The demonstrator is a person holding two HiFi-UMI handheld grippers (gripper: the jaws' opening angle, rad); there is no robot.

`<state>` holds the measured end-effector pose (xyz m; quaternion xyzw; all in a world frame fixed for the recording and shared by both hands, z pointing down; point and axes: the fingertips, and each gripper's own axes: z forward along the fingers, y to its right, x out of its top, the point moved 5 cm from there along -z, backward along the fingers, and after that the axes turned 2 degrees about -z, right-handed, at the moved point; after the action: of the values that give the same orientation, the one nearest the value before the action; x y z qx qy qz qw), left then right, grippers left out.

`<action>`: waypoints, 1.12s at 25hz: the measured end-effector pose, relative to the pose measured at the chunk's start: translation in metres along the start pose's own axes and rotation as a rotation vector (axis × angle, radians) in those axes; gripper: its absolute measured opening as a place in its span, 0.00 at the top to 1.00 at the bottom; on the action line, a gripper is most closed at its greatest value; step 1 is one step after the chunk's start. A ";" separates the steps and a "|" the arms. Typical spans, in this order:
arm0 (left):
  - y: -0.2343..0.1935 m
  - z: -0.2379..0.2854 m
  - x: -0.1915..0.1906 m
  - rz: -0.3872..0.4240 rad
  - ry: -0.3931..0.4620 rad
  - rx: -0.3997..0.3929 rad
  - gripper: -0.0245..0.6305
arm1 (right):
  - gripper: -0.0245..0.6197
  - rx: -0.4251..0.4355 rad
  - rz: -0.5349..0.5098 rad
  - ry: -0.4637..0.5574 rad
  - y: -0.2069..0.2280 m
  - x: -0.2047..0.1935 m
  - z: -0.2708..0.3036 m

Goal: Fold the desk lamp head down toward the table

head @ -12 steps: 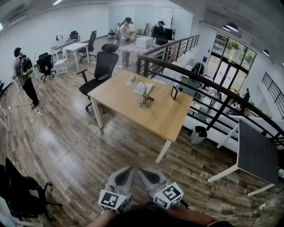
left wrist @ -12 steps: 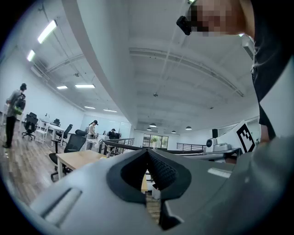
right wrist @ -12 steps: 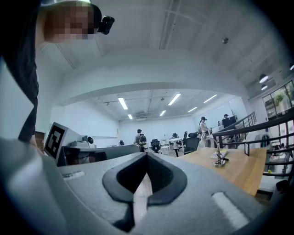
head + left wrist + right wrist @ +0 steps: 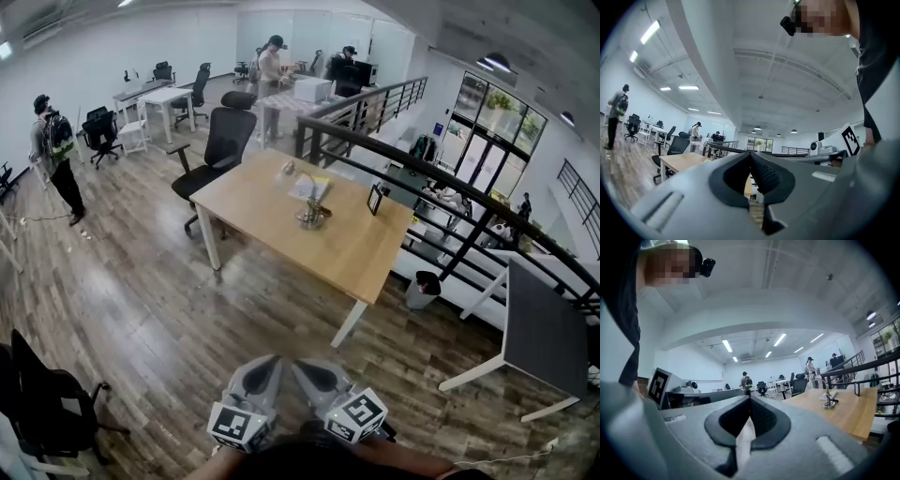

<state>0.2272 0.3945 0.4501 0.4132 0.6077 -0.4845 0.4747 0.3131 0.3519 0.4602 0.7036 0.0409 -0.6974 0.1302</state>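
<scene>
The desk lamp [image 4: 308, 201] stands on the wooden table [image 4: 356, 248] far ahead, its thin arm upright and its head [image 4: 290, 169] up at the left. A small dark frame [image 4: 375, 199] stands to its right. Both grippers hang low near my body, well short of the table. The left gripper [image 4: 271, 361] and the right gripper [image 4: 303, 365] are shut with nothing in them. The left gripper view shows the closed left gripper [image 4: 750, 155] with the table [image 4: 682, 161] beyond. In the right gripper view the closed right gripper [image 4: 750, 399] points past the distant lamp [image 4: 828, 401].
A black office chair [image 4: 222, 142] stands at the table's far left side. A dark railing [image 4: 441, 183] runs behind it, with a bin [image 4: 423, 285] below. A grey table [image 4: 544, 328] is at the right, another chair [image 4: 47, 398] at the bottom left. People stand at the left [image 4: 54, 155] and back [image 4: 273, 64].
The table and lamp sit a little lower and nearer in the head view. Both grippers keep their place and stay shut.
</scene>
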 end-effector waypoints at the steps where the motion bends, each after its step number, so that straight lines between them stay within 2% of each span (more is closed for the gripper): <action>1: -0.001 0.001 0.001 -0.004 -0.003 0.002 0.96 | 0.96 0.003 0.002 0.002 0.002 0.001 0.003; 7: -0.021 0.015 0.000 -0.018 -0.006 0.038 0.96 | 0.96 0.035 0.019 -0.003 0.018 -0.007 0.024; 13: -0.046 0.049 -0.007 -0.004 -0.013 0.052 0.96 | 0.96 0.057 0.037 -0.012 0.053 -0.005 0.054; 22: -0.101 0.155 0.005 -0.006 -0.008 0.109 0.96 | 0.96 0.112 0.041 0.001 0.156 0.010 0.122; 28: -0.120 0.239 0.020 0.019 -0.005 0.112 0.96 | 0.96 0.114 0.035 0.013 0.238 0.040 0.151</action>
<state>0.1502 0.1378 0.4345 0.4436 0.5745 -0.5142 0.4569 0.2239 0.0815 0.4520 0.7149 -0.0105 -0.6917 0.1017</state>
